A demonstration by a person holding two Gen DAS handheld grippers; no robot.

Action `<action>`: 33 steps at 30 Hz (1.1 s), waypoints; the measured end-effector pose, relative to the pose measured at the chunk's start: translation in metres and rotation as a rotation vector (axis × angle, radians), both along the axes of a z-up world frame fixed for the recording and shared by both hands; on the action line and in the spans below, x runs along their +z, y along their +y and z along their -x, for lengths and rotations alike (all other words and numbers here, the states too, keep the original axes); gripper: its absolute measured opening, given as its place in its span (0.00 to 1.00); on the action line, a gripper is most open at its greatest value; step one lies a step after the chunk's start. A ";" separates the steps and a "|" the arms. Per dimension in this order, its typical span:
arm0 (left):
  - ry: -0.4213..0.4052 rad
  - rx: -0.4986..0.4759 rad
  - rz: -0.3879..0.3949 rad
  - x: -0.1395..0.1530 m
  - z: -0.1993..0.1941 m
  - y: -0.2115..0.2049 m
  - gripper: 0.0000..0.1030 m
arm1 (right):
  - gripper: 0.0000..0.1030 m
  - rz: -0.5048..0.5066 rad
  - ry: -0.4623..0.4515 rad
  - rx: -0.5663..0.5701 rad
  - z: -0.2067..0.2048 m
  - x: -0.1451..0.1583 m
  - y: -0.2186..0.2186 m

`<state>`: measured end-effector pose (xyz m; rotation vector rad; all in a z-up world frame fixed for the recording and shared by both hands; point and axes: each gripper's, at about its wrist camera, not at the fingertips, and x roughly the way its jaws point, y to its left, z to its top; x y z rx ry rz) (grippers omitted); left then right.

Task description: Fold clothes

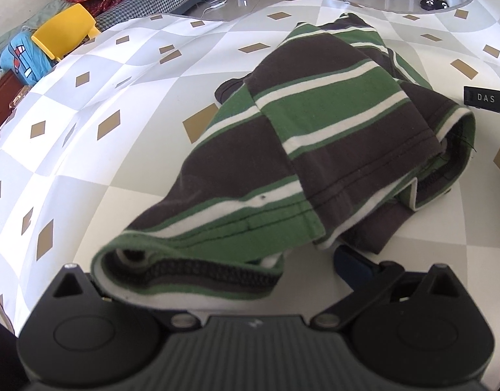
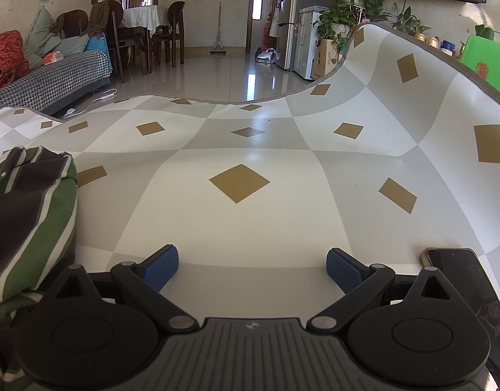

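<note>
A green, brown and white striped garment (image 1: 315, 137) lies bunched on the checked table cover (image 1: 86, 130). Its near hem drapes over the left finger of my left gripper (image 1: 236, 270). Only the right blue pad (image 1: 351, 265) shows, set wide, so the jaws stand open. In the right wrist view the garment (image 2: 31, 215) lies at the left edge. My right gripper (image 2: 252, 268) is open and empty over bare cover, with both blue pads (image 2: 161, 267) apart.
A black phone (image 2: 462, 280) lies on the cover by the right gripper's right side. A black device marked DAS (image 1: 488, 97) sits right of the garment. The cover's far edge (image 2: 236, 102) curls up at the right. A yellow chair (image 1: 67, 29) stands beyond the table.
</note>
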<state>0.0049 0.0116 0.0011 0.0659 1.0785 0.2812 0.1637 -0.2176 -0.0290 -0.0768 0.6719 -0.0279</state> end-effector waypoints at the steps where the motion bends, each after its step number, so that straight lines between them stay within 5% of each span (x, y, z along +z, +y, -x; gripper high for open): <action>1: 0.000 0.000 0.006 0.000 0.001 0.000 1.00 | 0.95 0.001 0.000 0.000 0.005 0.001 0.000; 14: 0.004 0.038 0.108 -0.003 0.015 0.008 1.00 | 0.95 -0.012 0.131 0.076 0.045 0.011 0.012; 33: 0.009 -0.006 0.100 0.000 0.028 0.002 1.00 | 0.95 -0.021 0.340 0.067 0.096 0.022 0.030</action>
